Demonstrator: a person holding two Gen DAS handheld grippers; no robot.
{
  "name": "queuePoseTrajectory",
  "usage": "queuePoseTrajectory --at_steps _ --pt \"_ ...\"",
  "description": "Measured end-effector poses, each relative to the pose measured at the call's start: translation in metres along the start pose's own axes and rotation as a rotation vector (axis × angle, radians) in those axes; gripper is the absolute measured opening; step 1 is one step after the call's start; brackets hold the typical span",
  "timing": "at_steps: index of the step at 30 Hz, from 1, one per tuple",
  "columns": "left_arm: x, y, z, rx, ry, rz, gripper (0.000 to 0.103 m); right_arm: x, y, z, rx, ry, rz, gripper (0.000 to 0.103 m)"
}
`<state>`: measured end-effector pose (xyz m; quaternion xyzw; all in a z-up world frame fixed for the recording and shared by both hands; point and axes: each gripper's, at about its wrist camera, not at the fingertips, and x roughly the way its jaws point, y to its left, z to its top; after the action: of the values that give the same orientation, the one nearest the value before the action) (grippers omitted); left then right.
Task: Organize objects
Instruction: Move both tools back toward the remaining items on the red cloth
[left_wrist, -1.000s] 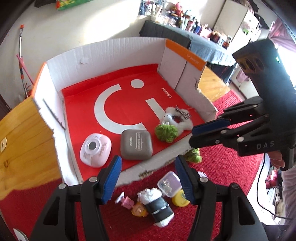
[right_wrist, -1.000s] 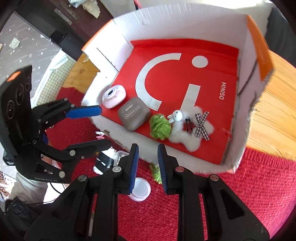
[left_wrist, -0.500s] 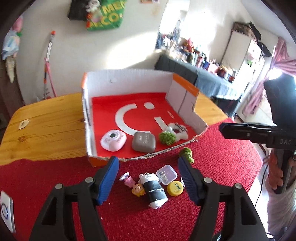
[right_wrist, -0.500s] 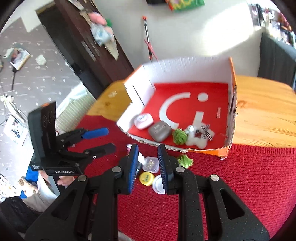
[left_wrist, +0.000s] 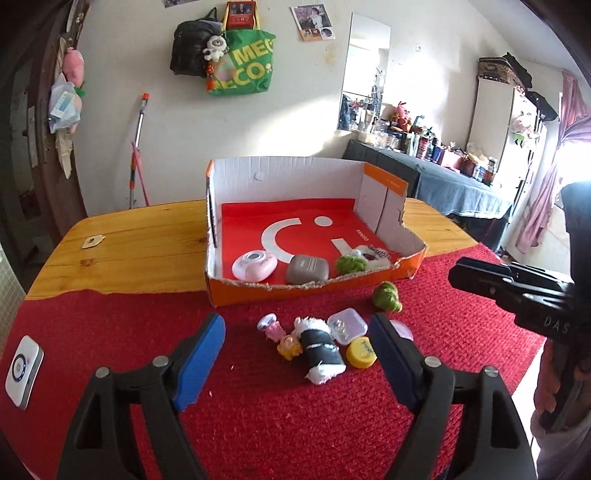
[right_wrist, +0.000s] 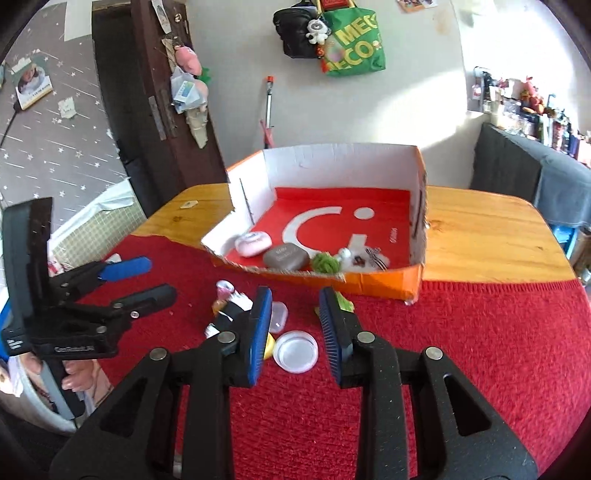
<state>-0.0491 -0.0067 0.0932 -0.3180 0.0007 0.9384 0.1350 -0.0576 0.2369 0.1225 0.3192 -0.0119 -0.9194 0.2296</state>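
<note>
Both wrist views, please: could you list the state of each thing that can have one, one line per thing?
left gripper: open wide, empty, above the cloth.
right gripper: open, empty.
cardboard box: lidless, front wall torn low.
pink case: shut, in the box.
grey case: shut, in the box.
clear plastic box: lid on, on the red cloth.
white round lid: lying hollow side up.

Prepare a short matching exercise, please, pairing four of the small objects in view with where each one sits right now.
Things:
1. pink round case
2. grey pouch
3. yellow cap
4. white device

Places:
A. on the red cloth, far left, apart from the rest
B. in the box, leftmost
C. on the red cloth in front of the box
D. in the box, between the pink case and a green fuzzy toy

Pairs: 1-B, 2-D, 3-C, 4-A
</note>
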Motion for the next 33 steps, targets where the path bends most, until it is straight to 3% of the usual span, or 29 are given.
queuePoseTrajectory --at_steps 1,3,4,5,11,16,22,33 --pt "0.001 -0.001 -0.003 0.0 0.001 0.005 0.082 0.001 0.001 -0.005 -0.003 -0.004 -0.015 0.028" --pt "0.002 0.0 -0.009 -0.011 0.002 0.005 0.083 0.0 0.001 -0.014 -0.003 -0.011 -0.028 0.049" --pt "0.002 0.0 -0.011 -0.02 0.002 0.003 0.084 0.0 0.001 -0.018 -0.001 -0.016 -0.03 0.068" --pt "0.003 0.002 -0.014 -0.031 0.001 0.001 0.085 -0.001 0.001 -0.022 -0.004 -0.027 -0.026 0.07" --pt "0.011 0.006 -0.028 -0.08 0.006 0.013 0.091 0.001 0.007 -0.042 -0.031 -0.055 -0.089 0.07" --pt "0.022 0.008 -0.041 -0.106 0.04 0.037 0.096 0.012 0.008 -0.056 -0.048 -0.019 -0.136 0.071" --pt "0.034 0.007 -0.05 -0.105 0.092 0.056 0.099 0.026 0.002 -0.067 -0.012 0.042 -0.127 0.074" --pt "0.038 0.017 -0.039 -0.109 0.113 0.088 0.099 0.028 0.002 -0.067 -0.017 0.059 -0.144 0.079"
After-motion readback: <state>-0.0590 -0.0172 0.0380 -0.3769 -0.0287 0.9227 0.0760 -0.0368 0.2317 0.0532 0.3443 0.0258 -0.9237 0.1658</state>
